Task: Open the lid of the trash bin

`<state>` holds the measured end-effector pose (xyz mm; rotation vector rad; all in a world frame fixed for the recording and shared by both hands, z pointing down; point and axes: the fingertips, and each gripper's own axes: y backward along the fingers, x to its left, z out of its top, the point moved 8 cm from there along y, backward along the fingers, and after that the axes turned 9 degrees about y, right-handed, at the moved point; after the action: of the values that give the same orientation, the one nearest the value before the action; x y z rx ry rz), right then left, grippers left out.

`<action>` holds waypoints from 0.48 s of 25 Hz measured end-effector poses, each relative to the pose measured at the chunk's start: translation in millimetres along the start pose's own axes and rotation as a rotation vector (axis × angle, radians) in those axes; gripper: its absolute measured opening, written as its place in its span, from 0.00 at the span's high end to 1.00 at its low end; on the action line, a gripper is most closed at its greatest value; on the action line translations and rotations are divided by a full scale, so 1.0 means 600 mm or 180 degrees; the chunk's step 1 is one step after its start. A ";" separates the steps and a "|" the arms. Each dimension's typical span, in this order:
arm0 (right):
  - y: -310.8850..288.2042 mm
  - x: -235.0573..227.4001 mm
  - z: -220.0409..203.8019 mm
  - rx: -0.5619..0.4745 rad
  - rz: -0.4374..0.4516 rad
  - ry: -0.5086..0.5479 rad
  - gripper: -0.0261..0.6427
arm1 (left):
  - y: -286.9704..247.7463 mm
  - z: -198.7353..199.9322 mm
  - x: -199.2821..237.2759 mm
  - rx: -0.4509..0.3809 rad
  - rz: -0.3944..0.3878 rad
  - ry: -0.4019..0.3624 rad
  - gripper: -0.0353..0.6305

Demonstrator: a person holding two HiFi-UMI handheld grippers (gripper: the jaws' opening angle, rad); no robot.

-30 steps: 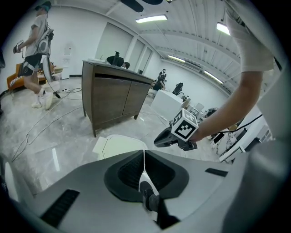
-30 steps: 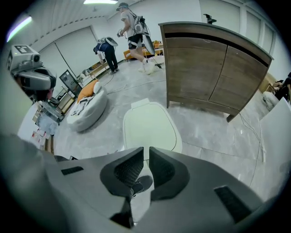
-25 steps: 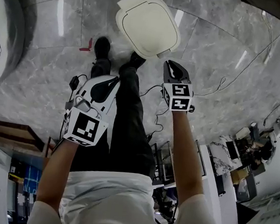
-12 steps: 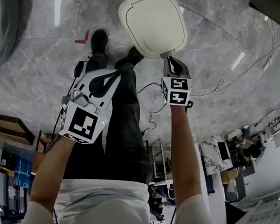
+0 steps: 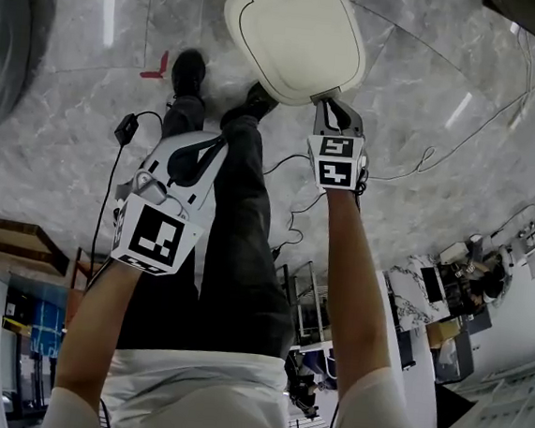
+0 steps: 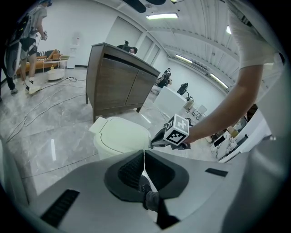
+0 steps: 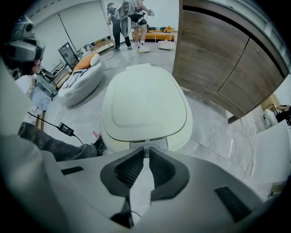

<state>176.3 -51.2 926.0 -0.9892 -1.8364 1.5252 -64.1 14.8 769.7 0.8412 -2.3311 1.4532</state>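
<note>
"Lid of the cream, rounded plastic trash bin [image 5: 294, 37]: where was it?" asked the first.

"Down flat on the bin," said the second. "The bin stood on the grey marble floor [image 5: 430, 92], just ahead of the person's dark shoes [image 5: 260, 99], with a brown wooden cabinet [image 7: 213, 59] behind it."

"And the grippers?"

"The right gripper [image 5: 327, 106] had its tips at the small front tab [image 7: 145, 144] of the lid. Its jaws were a narrow slit apart and pinched nothing that either view showed. The left gripper [image 5: 212, 151] hung over the person's leg, well apart from the bin, with its jaws pressed together and empty."

"So how should the lift have gone?"

"Probably the tips needed to catch under the tab's lip, square to its middle. Then they had to rise in an arc about the hinge at the far edge, not straight up, or the tab could have slipped off. A light bin might have tipped or slid back, so a slow lift looked wise. The idle left gripper could have steadied the rim."
</note>
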 end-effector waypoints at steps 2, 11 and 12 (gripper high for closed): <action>-0.003 0.000 -0.002 -0.0011 -0.0030 -0.0001 0.91 | -0.001 -0.004 -0.001 0.0025 0.0020 -0.0010 0.92; -0.006 0.000 -0.005 -0.0026 -0.0013 -0.0074 0.91 | -0.009 -0.002 -0.022 -0.0004 0.0027 -0.0077 0.92; -0.005 0.000 -0.007 -0.0041 -0.0016 -0.0040 0.91 | -0.011 -0.002 -0.026 -0.0008 0.0020 -0.0089 0.92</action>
<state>179.0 -49.4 930.1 -0.9825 -1.8581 1.5219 -48.1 18.5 767.1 0.8599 -2.3573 1.4499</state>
